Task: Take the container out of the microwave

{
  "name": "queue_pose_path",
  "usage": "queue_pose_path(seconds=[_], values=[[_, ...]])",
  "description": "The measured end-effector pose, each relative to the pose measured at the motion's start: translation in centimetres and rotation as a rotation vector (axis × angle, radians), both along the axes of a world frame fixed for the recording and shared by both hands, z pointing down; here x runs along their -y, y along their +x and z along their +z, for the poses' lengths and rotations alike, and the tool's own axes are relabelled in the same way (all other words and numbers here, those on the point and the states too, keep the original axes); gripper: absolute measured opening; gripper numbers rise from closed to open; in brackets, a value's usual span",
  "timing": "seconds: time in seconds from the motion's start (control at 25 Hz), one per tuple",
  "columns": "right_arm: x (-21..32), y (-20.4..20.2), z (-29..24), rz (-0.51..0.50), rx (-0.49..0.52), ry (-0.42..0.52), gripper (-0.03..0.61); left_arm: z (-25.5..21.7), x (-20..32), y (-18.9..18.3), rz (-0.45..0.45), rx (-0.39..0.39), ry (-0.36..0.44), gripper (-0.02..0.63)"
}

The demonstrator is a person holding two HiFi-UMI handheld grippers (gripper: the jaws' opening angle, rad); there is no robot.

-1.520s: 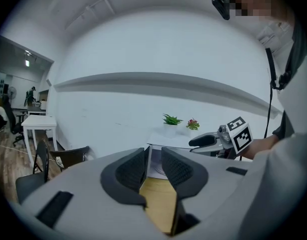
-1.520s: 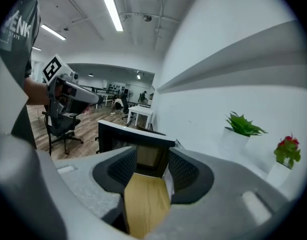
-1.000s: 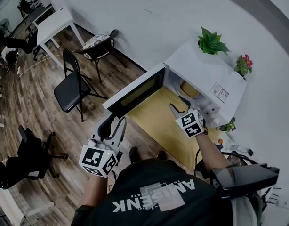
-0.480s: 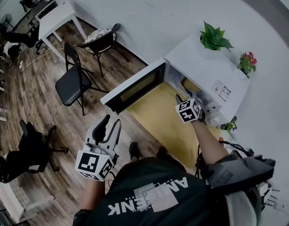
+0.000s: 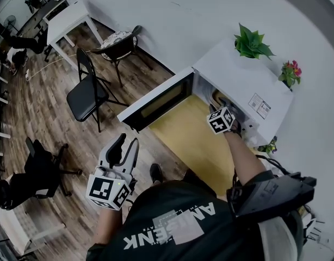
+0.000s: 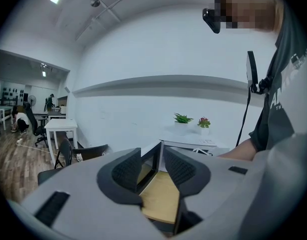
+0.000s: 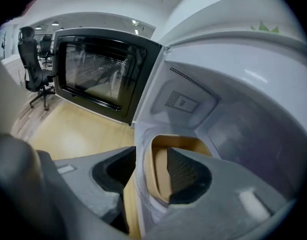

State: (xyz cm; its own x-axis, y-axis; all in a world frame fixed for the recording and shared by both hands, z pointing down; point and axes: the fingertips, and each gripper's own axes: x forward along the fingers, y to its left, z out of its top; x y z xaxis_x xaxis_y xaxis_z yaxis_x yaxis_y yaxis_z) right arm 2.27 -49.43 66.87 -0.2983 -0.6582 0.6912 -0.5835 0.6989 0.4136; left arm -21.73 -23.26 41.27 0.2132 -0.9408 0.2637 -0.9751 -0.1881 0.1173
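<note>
At the upper right of the head view the right tongs [image 7: 149, 170] reach into the open microwave [image 5: 237, 75], jaws apart astride the near wall of the tan container [image 7: 179, 145] inside, while the left tongs [image 5: 128, 141], lower left, are parted and empty.
</note>
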Motion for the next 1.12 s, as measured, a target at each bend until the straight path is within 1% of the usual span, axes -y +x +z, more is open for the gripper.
queue_pose_path(seconds=[0.12, 0.32, 0.44, 0.52, 0.6, 0.68, 0.72, 0.8, 0.96, 1.12], values=[[0.8, 0.5, 0.7, 0.008, -0.027, -0.003, 0.175, -0.2, 0.3, -0.1, -0.001, 0.000, -0.005, 0.132], [1.5, 0.7, 1.5, 0.008, -0.056, -0.018, 0.169, -0.1, 0.4, -0.9, -0.027, -0.014, -0.009, 0.132], [1.5, 0.8, 2.0, -0.003, -0.078, -0.023, 0.126, -0.2, 0.4, -1.2, -0.041, -0.023, -0.003, 0.132], [1.5, 0.8, 2.3, -0.025, -0.108, -0.020, 0.124, -0.3, 0.4, -1.6, -0.054, -0.042, 0.010, 0.132], [1.5, 0.7, 2.3, -0.036, -0.123, -0.011, 0.094, -0.3, 0.5, -1.8, -0.057, -0.057, 0.012, 0.132], [1.6, 0.7, 2.1, -0.033, -0.110, -0.003, 0.048, -0.1, 0.6, -1.7, -0.049, -0.053, 0.010, 0.132], [1.7, 0.7, 2.0, -0.030, -0.098, -0.002, 0.037, -0.1, 0.6, -1.6, -0.042, -0.044, 0.011, 0.130], [1.7, 0.7, 1.7, -0.027, -0.079, -0.006, 0.034, -0.4, 0.7, -1.2, -0.026, -0.022, 0.012, 0.130], [1.4, 0.6, 1.4, -0.024, -0.065, -0.020, 0.032, -0.5, 1.0, -1.3, -0.012, -0.039, 0.010, 0.130], [0.3, 0.1, 0.7, -0.011, -0.003, -0.055, 0.028, -0.1, 1.5, -1.9, -0.010, -0.043, -0.007, 0.123]])
